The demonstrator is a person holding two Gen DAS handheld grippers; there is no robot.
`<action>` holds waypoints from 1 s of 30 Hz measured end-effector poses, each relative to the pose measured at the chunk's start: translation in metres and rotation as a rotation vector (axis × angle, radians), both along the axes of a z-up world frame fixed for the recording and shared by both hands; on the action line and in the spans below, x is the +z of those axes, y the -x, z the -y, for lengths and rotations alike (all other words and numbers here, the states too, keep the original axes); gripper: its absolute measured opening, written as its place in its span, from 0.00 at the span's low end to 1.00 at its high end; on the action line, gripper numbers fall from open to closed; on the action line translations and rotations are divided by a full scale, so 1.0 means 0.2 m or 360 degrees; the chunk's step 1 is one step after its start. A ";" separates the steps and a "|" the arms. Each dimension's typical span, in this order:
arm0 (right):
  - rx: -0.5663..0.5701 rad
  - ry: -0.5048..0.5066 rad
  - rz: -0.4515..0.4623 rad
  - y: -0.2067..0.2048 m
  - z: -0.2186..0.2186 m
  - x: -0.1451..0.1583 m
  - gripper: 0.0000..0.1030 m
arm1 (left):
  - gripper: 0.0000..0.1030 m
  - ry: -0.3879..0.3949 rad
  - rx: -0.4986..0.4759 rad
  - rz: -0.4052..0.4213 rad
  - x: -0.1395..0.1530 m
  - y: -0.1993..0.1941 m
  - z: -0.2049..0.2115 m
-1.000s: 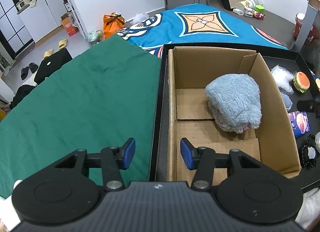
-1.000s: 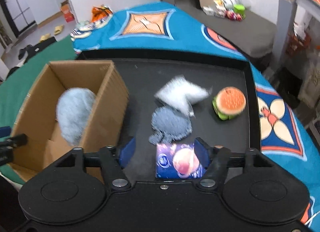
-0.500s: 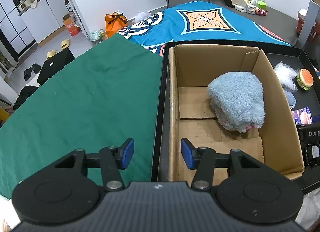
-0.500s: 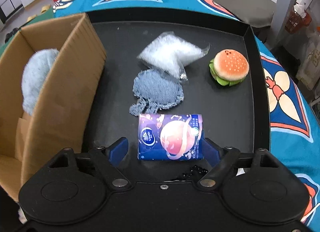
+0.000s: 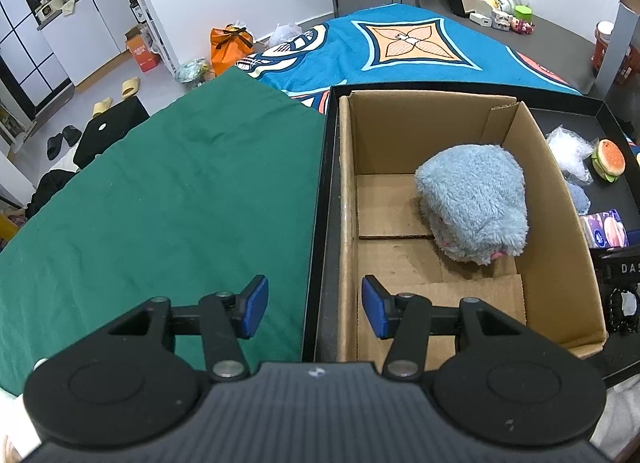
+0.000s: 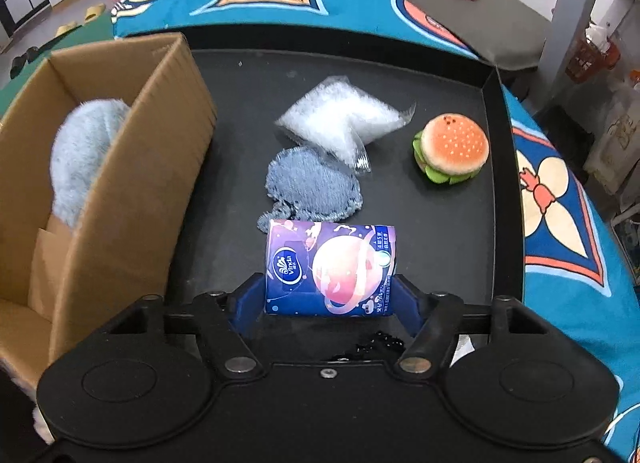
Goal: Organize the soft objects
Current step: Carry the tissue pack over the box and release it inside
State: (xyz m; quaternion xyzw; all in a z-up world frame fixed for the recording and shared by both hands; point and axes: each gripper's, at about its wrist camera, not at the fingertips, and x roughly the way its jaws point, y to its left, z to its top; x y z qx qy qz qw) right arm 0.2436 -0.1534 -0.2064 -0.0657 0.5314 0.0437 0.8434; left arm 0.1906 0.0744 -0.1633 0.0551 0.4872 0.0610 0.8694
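Tissue pack (image 6: 330, 269) on black tray (image 6: 436, 231), bracketed by right hand-held gripper (image 6: 330, 297); jaws just closing, pads seemingly pressing its sides for lifting. Cardboard box (image 5: 560, 247) alongside, holding blue plush (image 5: 474, 203). Left hand-held gripper (image 5: 311, 305) open, empty, poised over box edge.

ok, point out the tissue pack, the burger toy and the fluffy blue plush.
tissue pack (image 6: 330, 268), right wrist view, middle of its printed face
burger toy (image 6: 454, 143), right wrist view, top bun
fluffy blue plush (image 5: 474, 199), left wrist view, its back
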 end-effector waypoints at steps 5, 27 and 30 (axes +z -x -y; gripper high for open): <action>0.0025 -0.0030 0.0094 0.01 -0.02 0.12 0.63 | 0.49 0.0008 0.0005 -0.0001 0.00 0.01 -0.01; 0.0311 -0.0153 0.0408 0.00 -0.27 0.51 0.63 | 0.36 0.0074 0.0026 -0.0013 -0.01 0.01 -0.04; 0.0372 -0.0170 0.0428 0.00 -0.33 0.53 0.63 | 0.22 0.0087 0.0012 0.0002 -0.01 0.02 -0.03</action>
